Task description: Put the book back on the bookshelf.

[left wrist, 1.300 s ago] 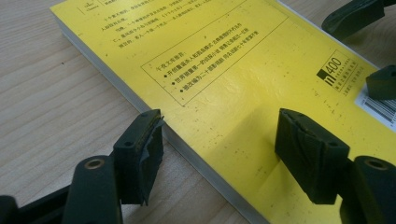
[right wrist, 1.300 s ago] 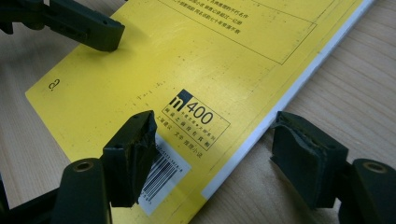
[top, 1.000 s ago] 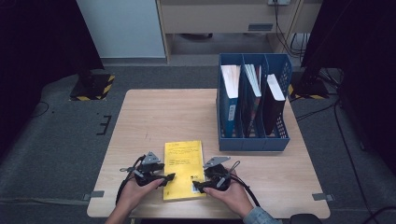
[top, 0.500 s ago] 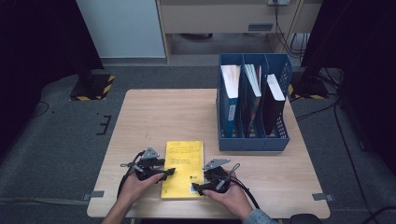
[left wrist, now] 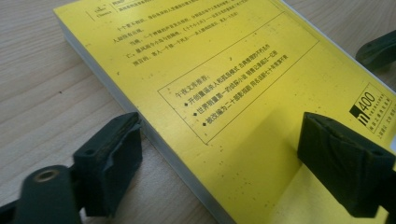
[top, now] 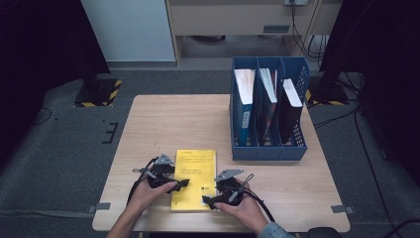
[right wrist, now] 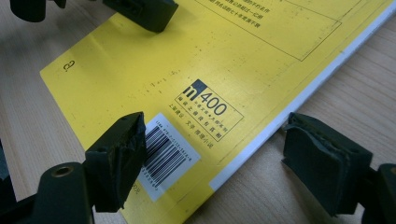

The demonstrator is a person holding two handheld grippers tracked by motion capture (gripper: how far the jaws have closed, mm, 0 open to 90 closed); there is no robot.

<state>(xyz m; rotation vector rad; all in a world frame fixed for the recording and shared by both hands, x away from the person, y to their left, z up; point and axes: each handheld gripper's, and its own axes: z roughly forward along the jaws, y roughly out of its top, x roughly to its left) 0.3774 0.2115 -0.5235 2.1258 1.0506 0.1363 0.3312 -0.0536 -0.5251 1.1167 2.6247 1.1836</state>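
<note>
High view: yellow book lies flat on the wooden surface, near edge, a bit left of centre, back cover up. Left tongs sit at the book's left edge, near half; right tongs sit at its near right corner. A hand is behind each, forearms coming in from the near side. Blue file rack stands far right on the surface, well apart from the book, three compartments with upright folders and books in them.

Left gripper view: left tongs are spread and have just been opening. The book's left edge runs between the jaws. One jaw rests on the wood just beside the page block, the other over the yellow cover. Can't tell if either pad touches; nothing looks squeezed. A tip of the other tongs shows at far right.

Right gripper view: right tongs also spread, also just been opening. The book's near right corner lies between the jaws: one jaw over the cover by the barcode label, the other on bare wood just outside the white spine edge, with a visible gap to it. No pinch. The printed "400" mark lies just beyond the barcode. A jaw of the left tongs shows over the cover at the far side of this view.
</note>
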